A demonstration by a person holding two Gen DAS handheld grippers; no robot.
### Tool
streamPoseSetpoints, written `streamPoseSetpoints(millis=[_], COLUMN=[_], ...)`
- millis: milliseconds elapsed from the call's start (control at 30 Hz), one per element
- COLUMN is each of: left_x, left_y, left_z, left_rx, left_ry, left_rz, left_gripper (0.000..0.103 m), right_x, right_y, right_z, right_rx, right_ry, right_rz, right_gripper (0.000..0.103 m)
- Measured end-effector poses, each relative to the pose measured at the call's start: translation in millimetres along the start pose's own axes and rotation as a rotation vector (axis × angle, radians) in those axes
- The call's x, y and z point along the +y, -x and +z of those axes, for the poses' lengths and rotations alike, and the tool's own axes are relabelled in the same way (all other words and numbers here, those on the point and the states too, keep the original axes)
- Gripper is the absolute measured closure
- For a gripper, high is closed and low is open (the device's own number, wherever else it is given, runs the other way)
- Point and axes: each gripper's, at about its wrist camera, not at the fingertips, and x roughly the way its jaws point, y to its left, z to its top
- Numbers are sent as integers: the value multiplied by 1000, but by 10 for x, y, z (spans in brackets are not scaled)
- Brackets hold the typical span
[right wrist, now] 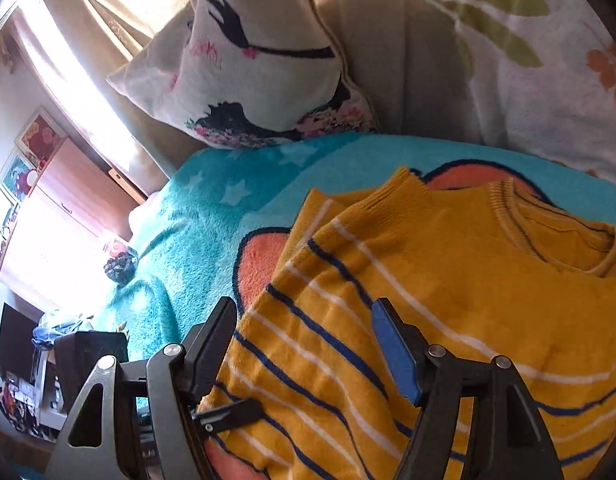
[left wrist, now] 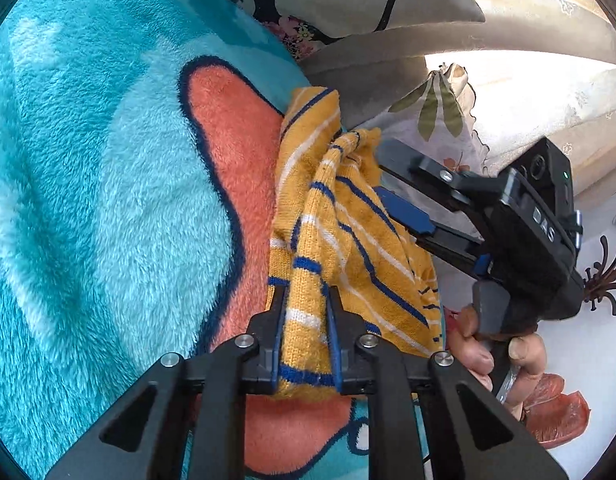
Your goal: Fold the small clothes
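Observation:
A small mustard-yellow knit sweater [right wrist: 447, 280] with blue and white stripes lies on a turquoise fleece blanket [right wrist: 212, 216], collar at the far right. My left gripper [left wrist: 306, 292] is shut on a bunched fold of the sweater [left wrist: 347, 224] and holds it up off the blanket [left wrist: 88, 184]. My right gripper [right wrist: 308, 312] is open, its jaws wide apart over the striped part of the sweater, nothing between the pads. In the left wrist view the right gripper [left wrist: 391, 176] reaches in from the right, its tips at the cloth.
A unicorn-face pillow [right wrist: 260, 76] and a leaf-print cushion [right wrist: 527, 80] lie at the head of the bed. A bright window, wooden cupboards [right wrist: 80, 196] and cluttered shelves stand at the left. The person's hand [left wrist: 499, 356] holds the right gripper's handle.

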Motion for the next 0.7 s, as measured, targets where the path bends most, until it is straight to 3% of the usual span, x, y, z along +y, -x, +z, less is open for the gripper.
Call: streamPoseSetpoints(millis=[367, 500, 600, 667, 700], left_x=[-166, -129, -137, -179, -201], left_y=[23, 59, 108, 123, 123], left_z=[-103, -115, -152, -176, -178], left_rx=[-49, -53, -65, -78, -79], left_ry=[-111, -103, -117, -139, -151], left_rz=[37, 30, 43, 62, 70], left_gripper=[86, 86, 86, 86, 86], right_x=[452, 660, 769, 771, 750], right_y=[-729, -946, -972, -925, -890], right_z=[164, 78, -14, -41, -51], right_rx=[154, 213, 191, 161, 146], right_ry=[160, 327, 407, 423, 417], right_rz=[-311, -473, -533, -582, -573], right_gripper=[18, 19, 33, 60, 63])
